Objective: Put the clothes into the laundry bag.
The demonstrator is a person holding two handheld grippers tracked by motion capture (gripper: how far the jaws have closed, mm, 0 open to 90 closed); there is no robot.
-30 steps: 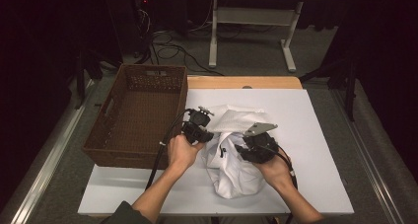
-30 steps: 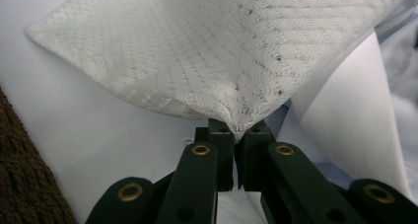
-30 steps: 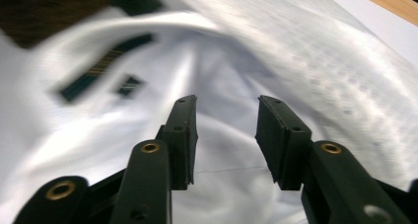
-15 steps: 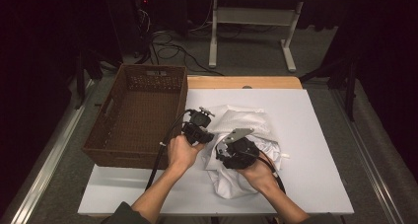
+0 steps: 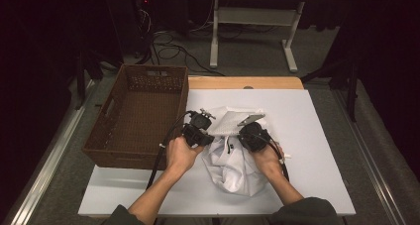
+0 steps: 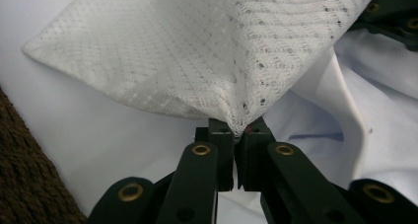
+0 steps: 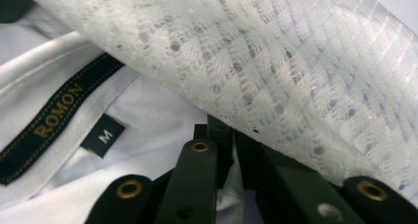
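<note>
A white mesh bag (image 5: 229,120) lies over a crumpled white shirt (image 5: 237,170) on the white table top (image 5: 307,126). My left gripper (image 5: 207,118) is shut on the edge of the mesh bag (image 6: 207,51), which fans up from its jaws (image 6: 238,130). My right gripper (image 5: 240,133) sits at the shirt's collar. Its jaws have just been closing and stand together (image 7: 232,135) with smooth white cloth of the shirt (image 7: 148,115) pinched between them. The mesh bag (image 7: 296,61) drapes over their tips. A black "ROMON" label (image 7: 54,120) and a size M tag (image 7: 103,135) lie to their left.
A brown wicker basket (image 5: 153,69) stands at the table's left, close beside my left hand, and its weave (image 6: 29,174) fills a lower corner of the left gripper view. A wooden strip (image 5: 242,82) borders the table's far edge. Cables and a desk frame lie on the floor beyond.
My right gripper dipped left into the cloth heap, then came back up and to the right. The left gripper has kept still on the mesh.
</note>
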